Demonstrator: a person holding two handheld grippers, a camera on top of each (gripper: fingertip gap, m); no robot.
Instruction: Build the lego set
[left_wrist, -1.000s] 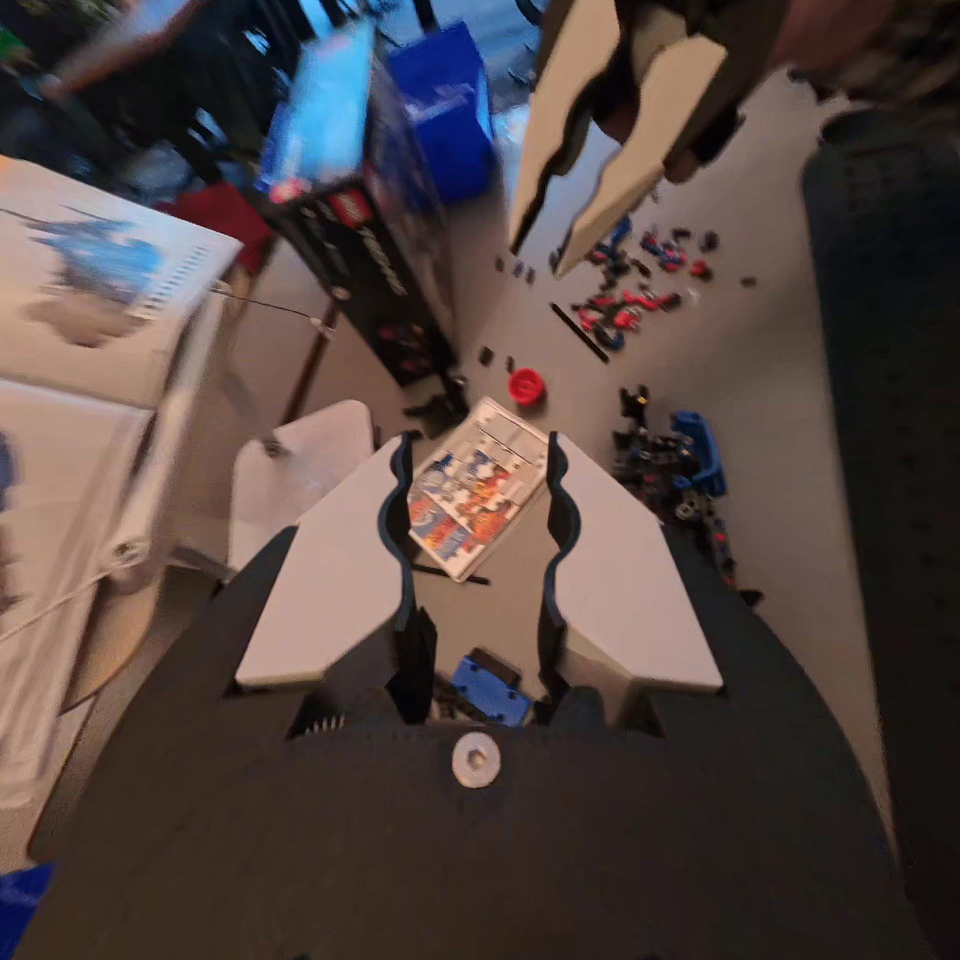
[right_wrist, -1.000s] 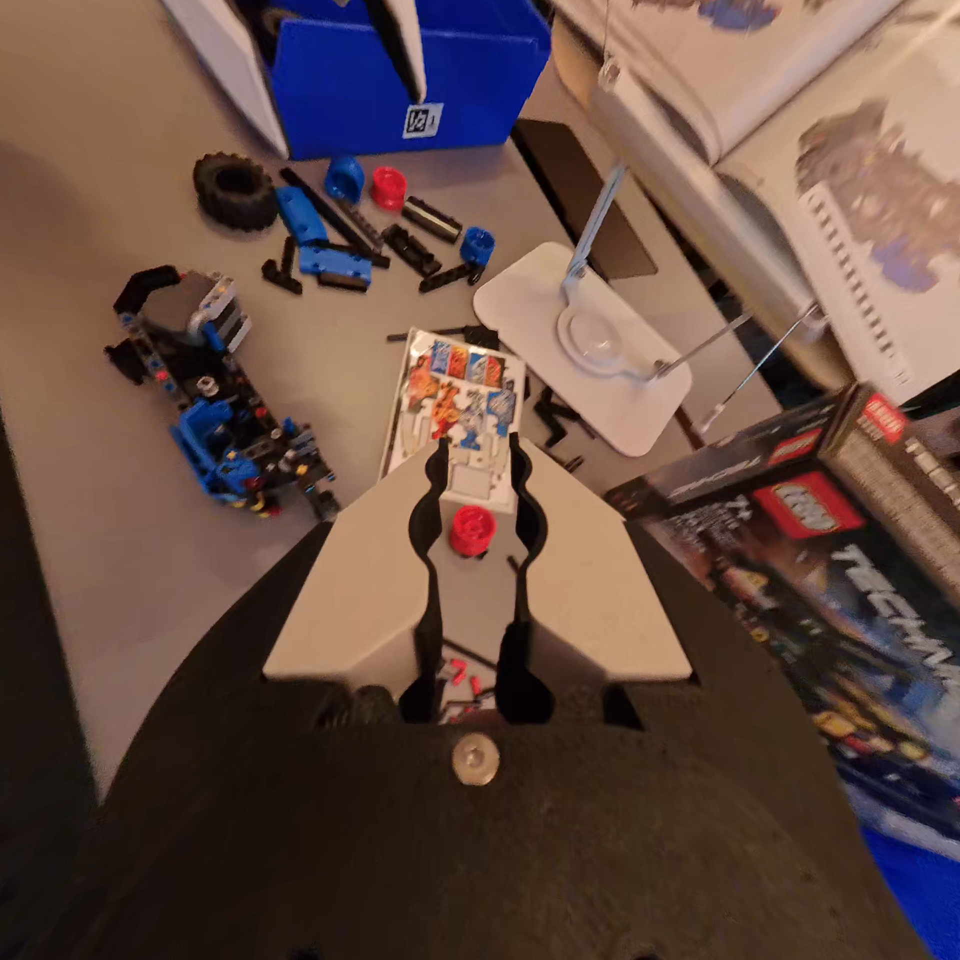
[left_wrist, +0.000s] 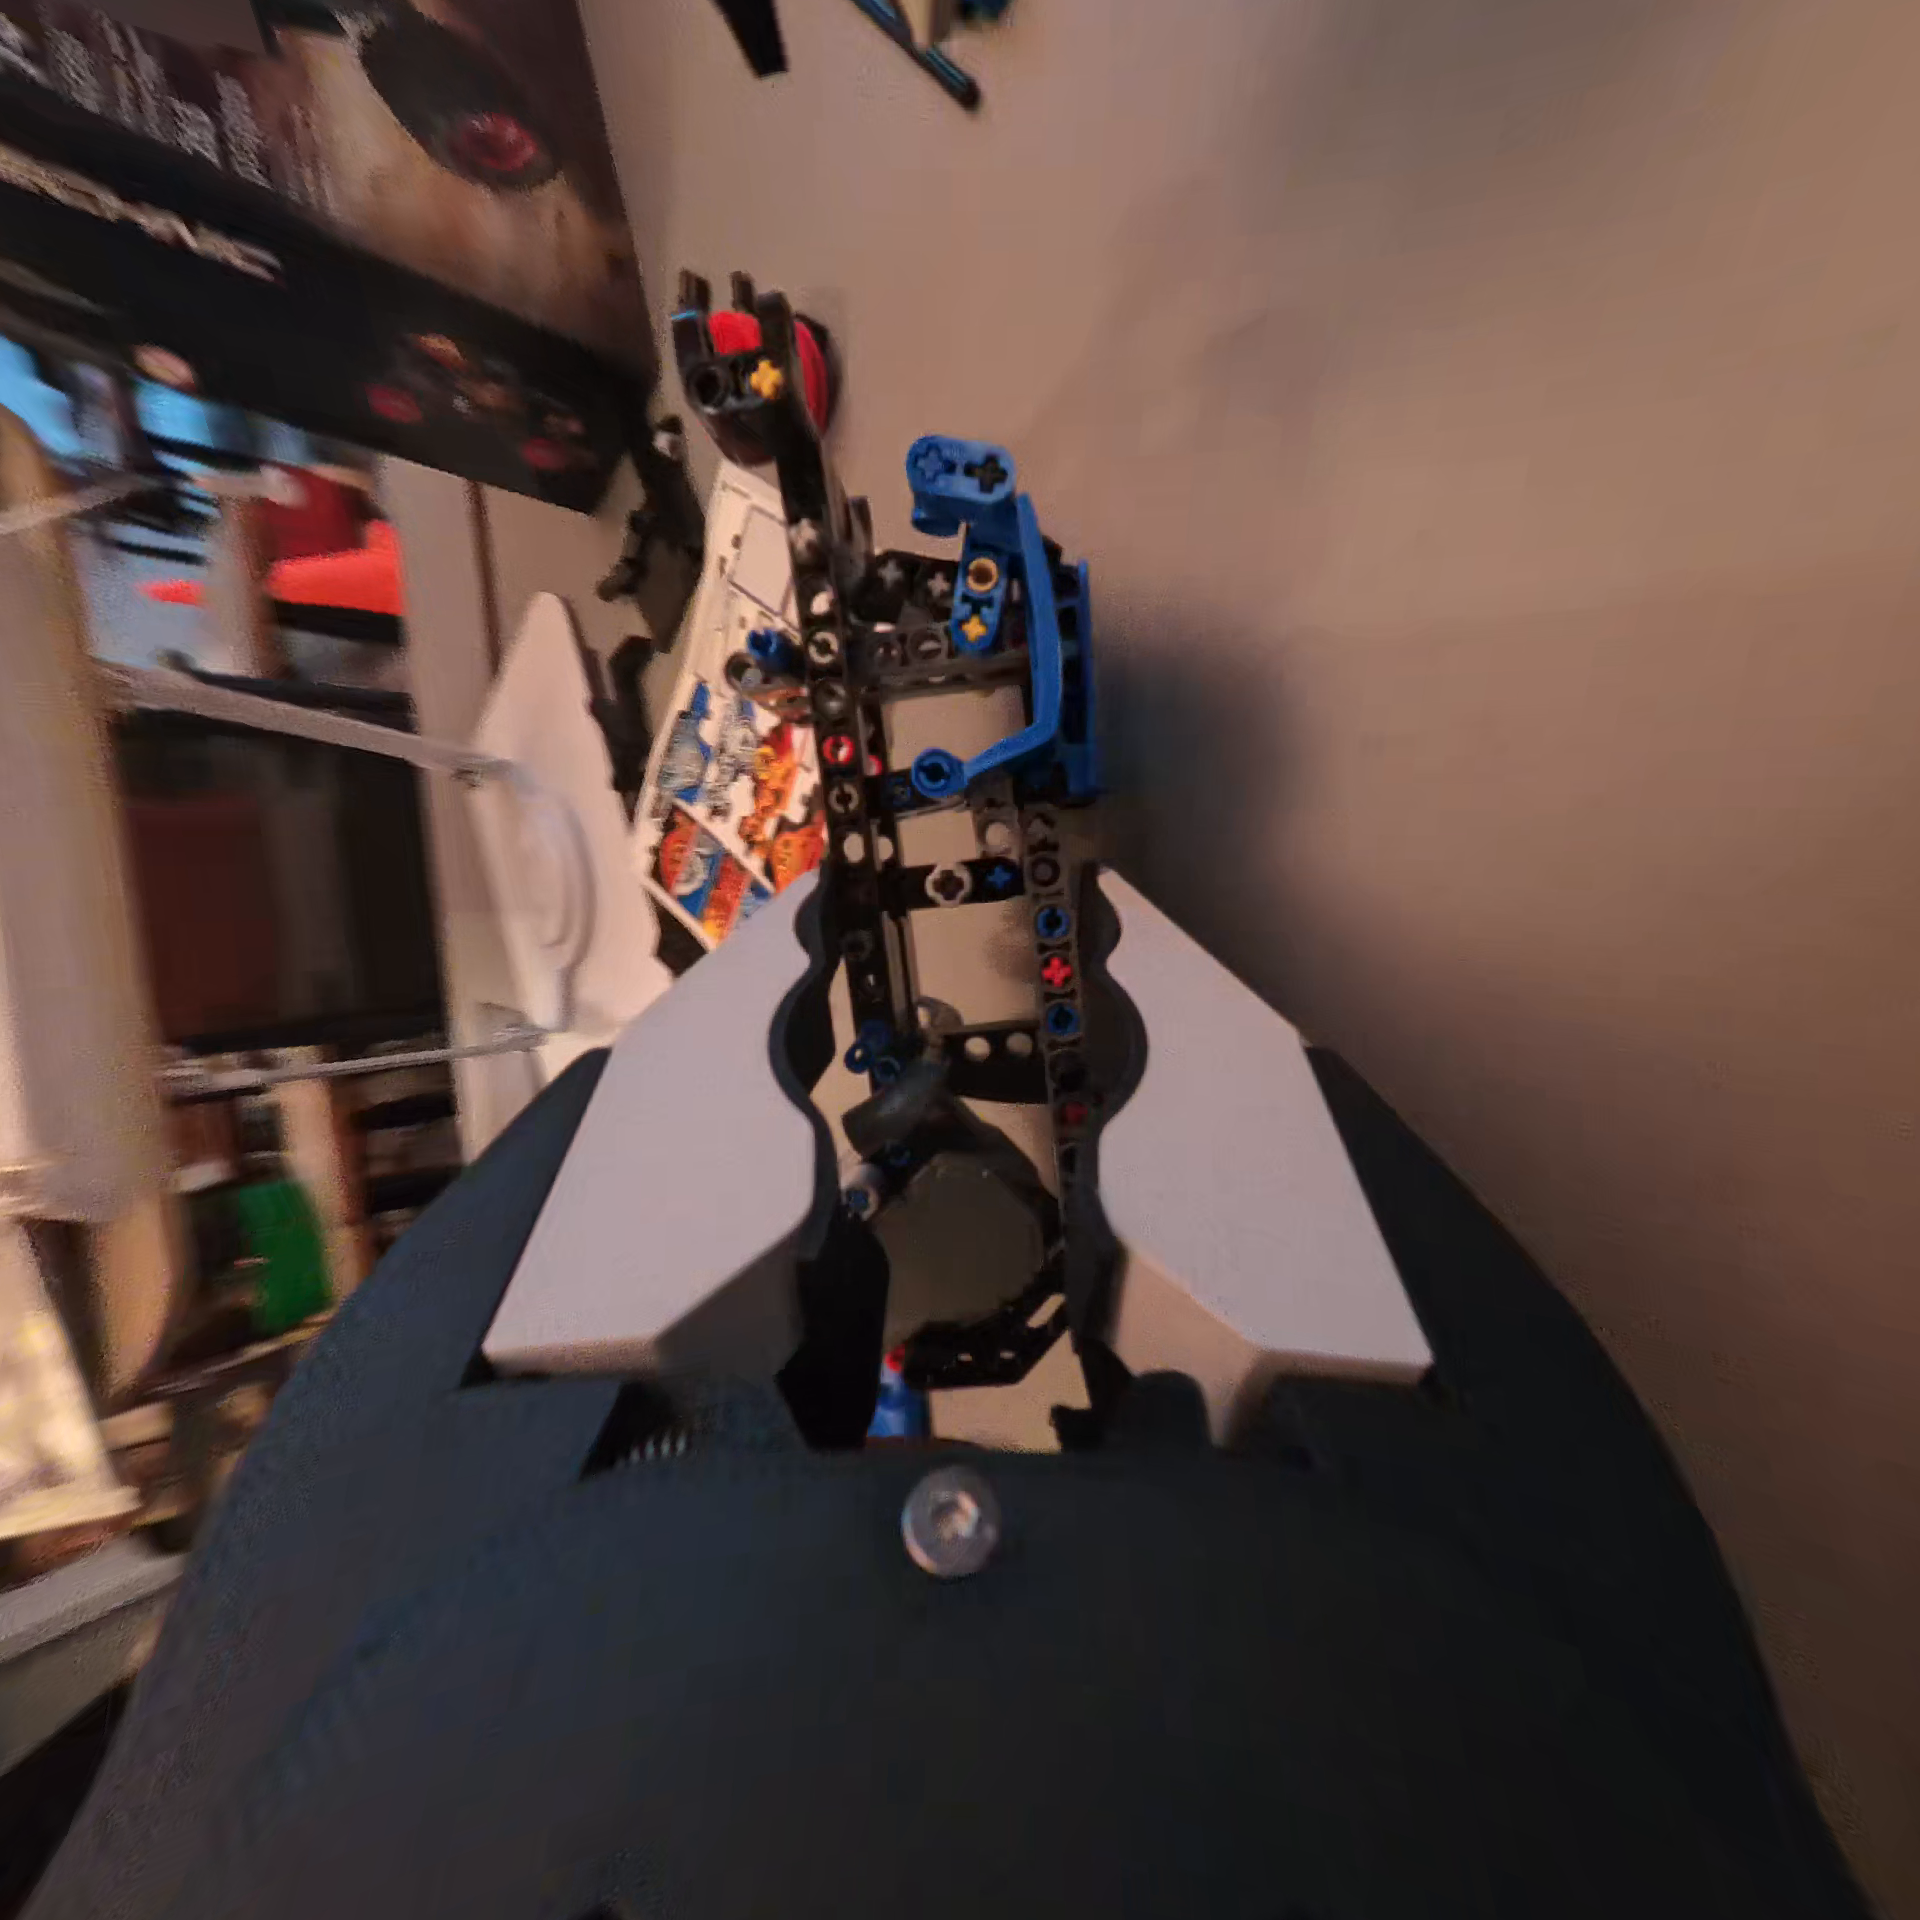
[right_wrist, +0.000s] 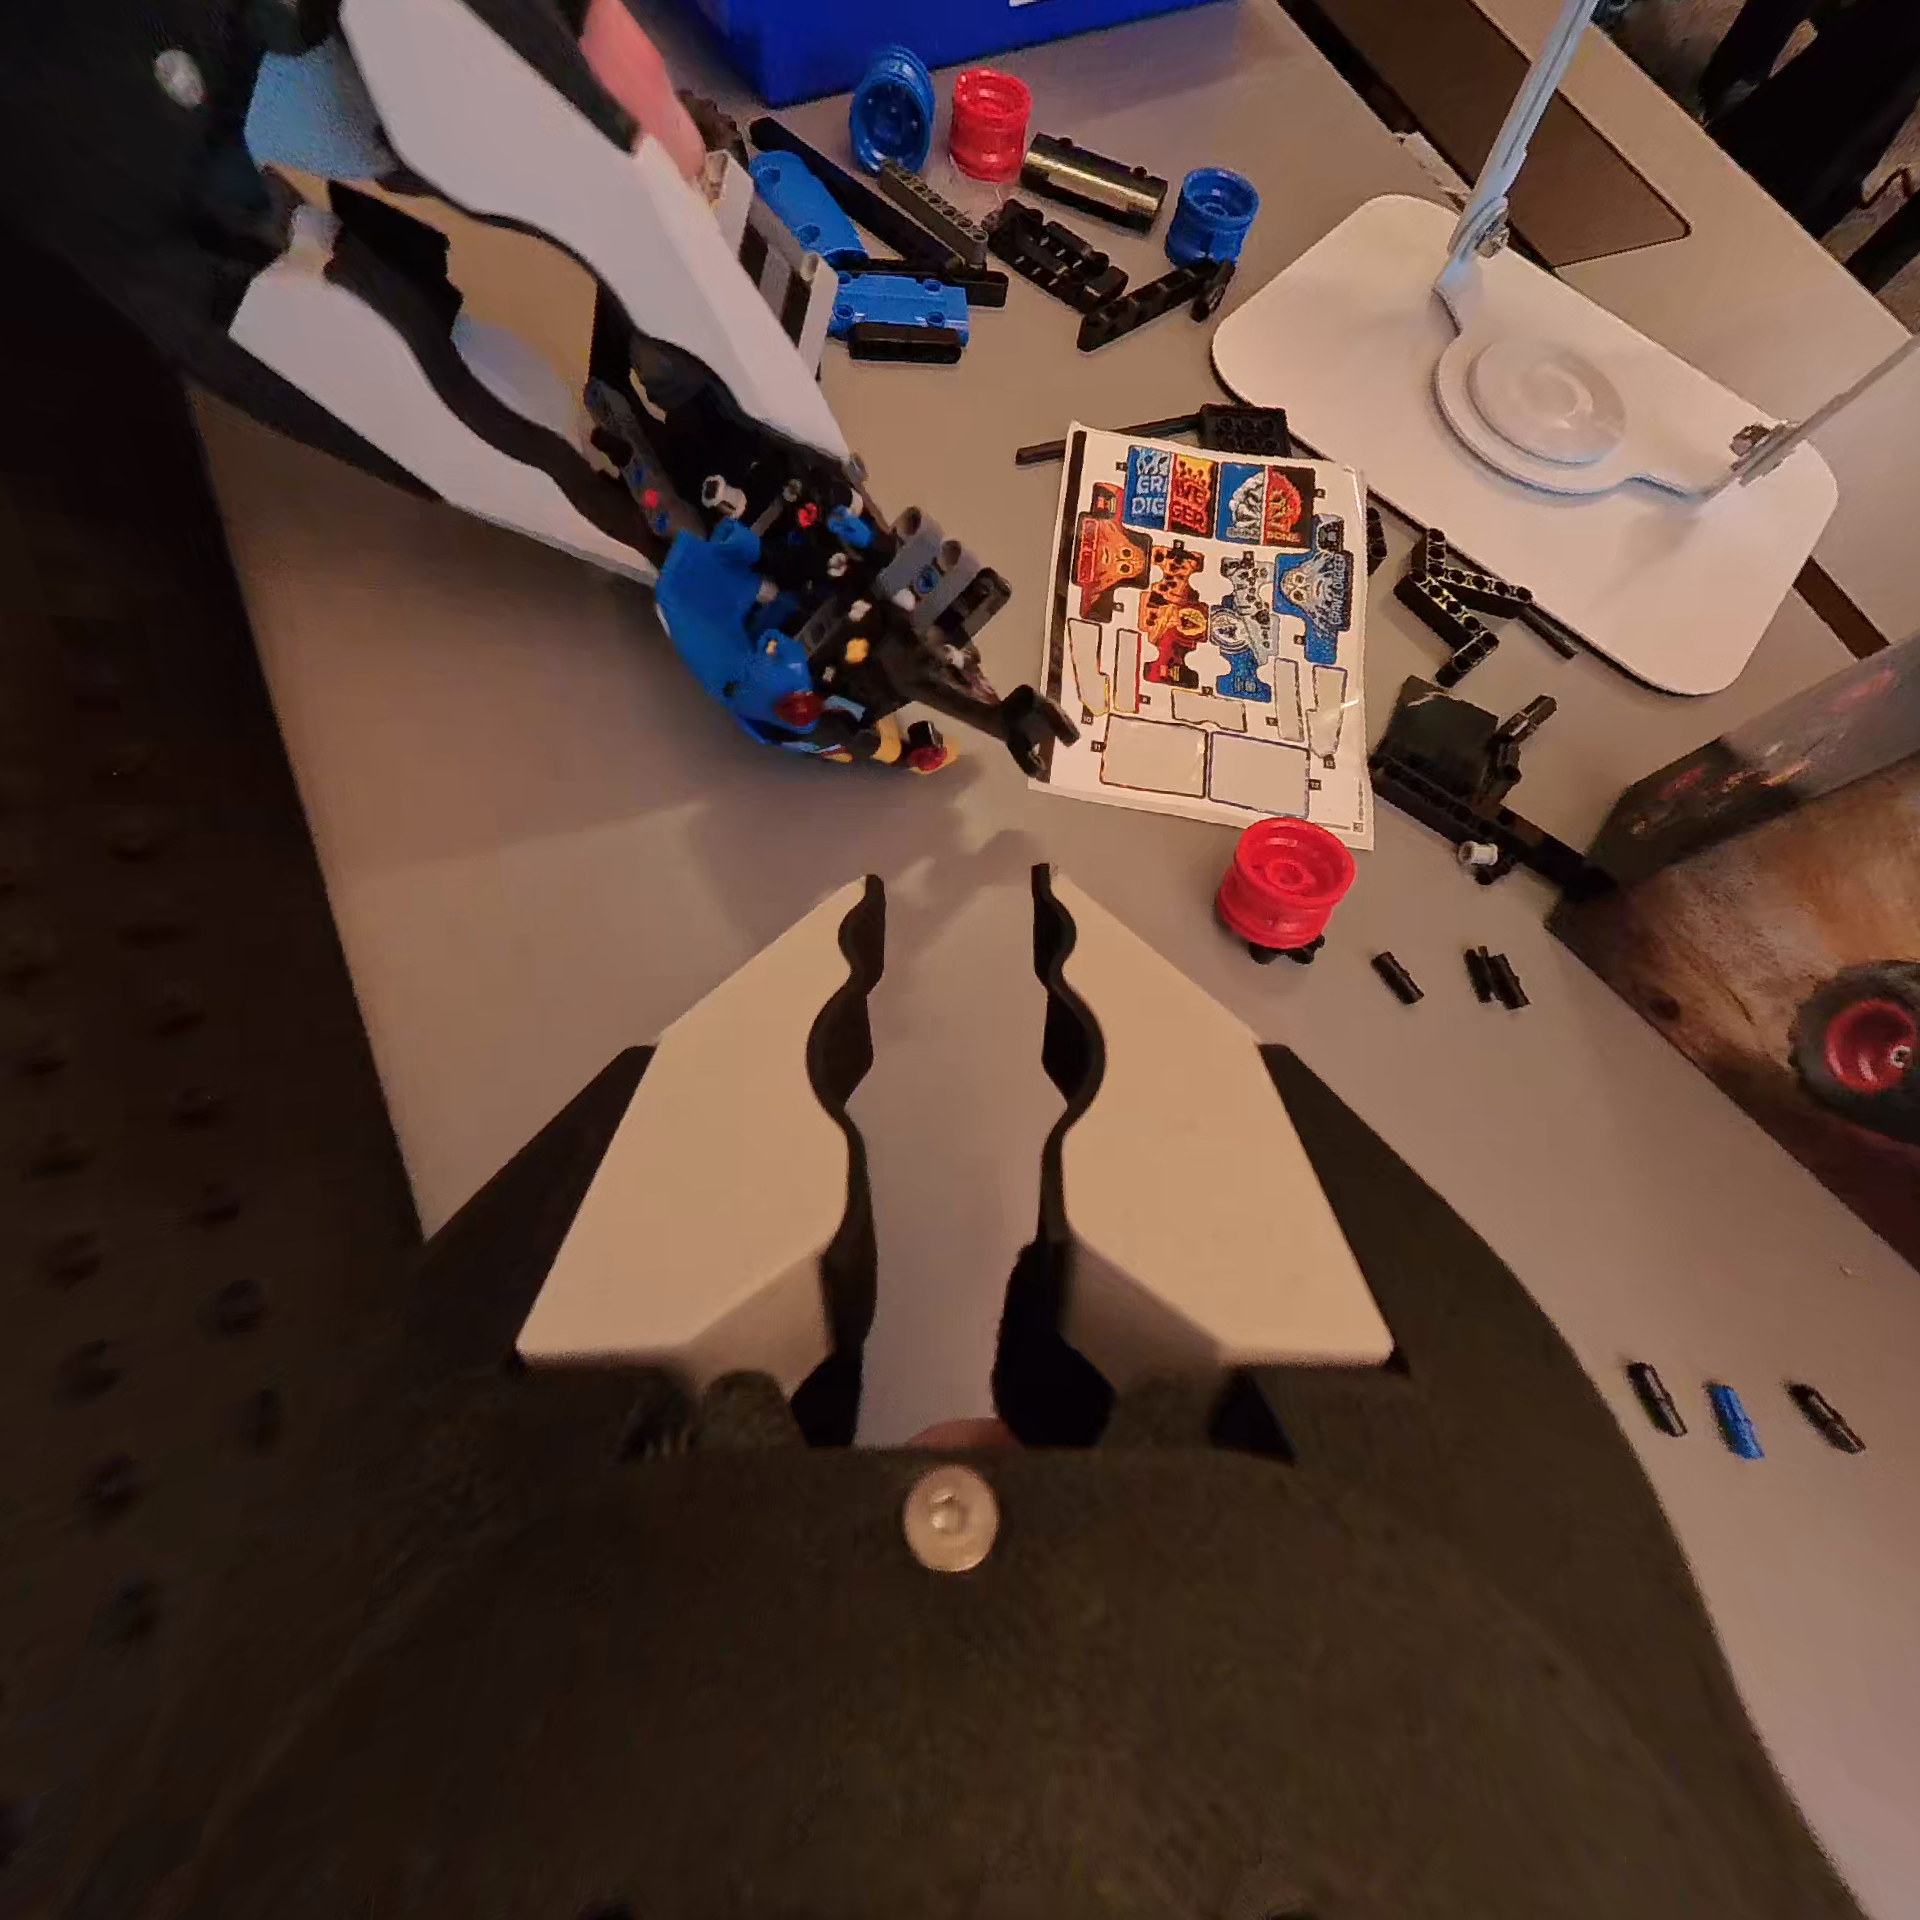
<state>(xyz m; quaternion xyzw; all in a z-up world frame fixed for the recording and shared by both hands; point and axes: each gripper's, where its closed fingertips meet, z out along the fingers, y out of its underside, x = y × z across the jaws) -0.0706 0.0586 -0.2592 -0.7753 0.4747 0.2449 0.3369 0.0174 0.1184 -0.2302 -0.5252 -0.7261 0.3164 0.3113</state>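
Note:
My left gripper (left_wrist: 956, 904) is shut on the black and blue lego chassis (left_wrist: 935, 727), which sticks out forward between its fingers. In the right wrist view the left gripper (right_wrist: 727, 509) holds the chassis (right_wrist: 810, 623) tilted, front end low over the grey table (right_wrist: 520, 831). My right gripper (right_wrist: 956, 883) is open and empty, just above the table in front of the chassis. A red wheel hub (right_wrist: 1283, 883) stands to the right of its fingertips, at the corner of the sticker sheet (right_wrist: 1205, 623).
Loose blue, red and black parts (right_wrist: 997, 208) lie at the back. A white stand base (right_wrist: 1507, 416) sits back right, the lego box (right_wrist: 1766, 883) at the right. Small pins (right_wrist: 1397, 977) lie near the hub, and more pins (right_wrist: 1730, 1418) lie at the right edge. Tip to tip, the grippers are about 12 cm apart. My right gripper is the nearer one to the red wheel hub (right_wrist: 1283, 883): about 9 cm, against 15 cm.
My left gripper has closed on the chassis and lifted it off the table. My right gripper has moved so the red hub is no longer between its fingers but to their right.

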